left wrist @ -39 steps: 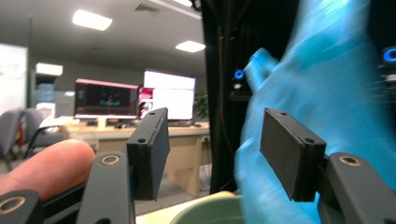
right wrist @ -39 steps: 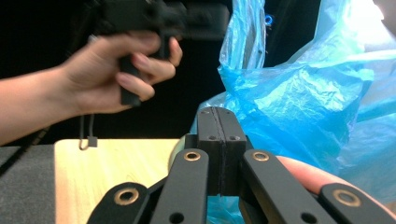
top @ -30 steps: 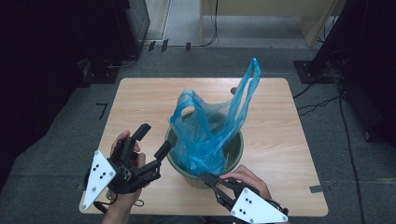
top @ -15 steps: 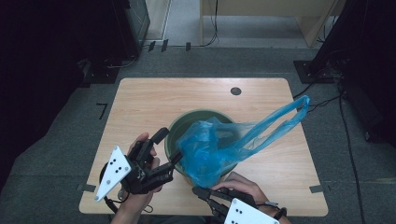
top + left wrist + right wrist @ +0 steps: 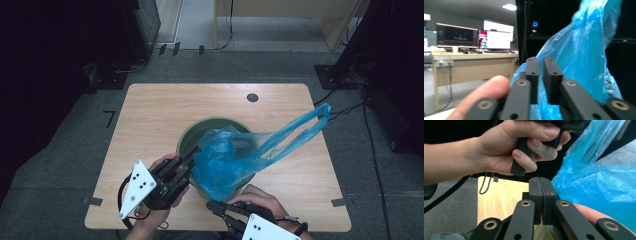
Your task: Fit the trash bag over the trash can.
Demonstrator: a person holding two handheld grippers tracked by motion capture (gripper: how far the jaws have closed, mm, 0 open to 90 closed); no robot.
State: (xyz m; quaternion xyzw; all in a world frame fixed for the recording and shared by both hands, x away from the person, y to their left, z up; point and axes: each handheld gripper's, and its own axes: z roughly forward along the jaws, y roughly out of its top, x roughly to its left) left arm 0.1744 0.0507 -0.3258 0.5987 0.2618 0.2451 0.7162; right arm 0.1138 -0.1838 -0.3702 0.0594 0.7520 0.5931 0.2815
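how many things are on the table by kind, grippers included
blue plastic bag: 1
green bucket: 1
grippers: 2, the left gripper and the right gripper
total: 4

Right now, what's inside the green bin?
The blue bag sits partly in the bin, draped over its near rim, one handle trailing right across the table. The bag covers most of the bin's inside and is itself not see-through.

high view: overhead, facing forward-down | gripper views: close along own jaws | shared: blue bag
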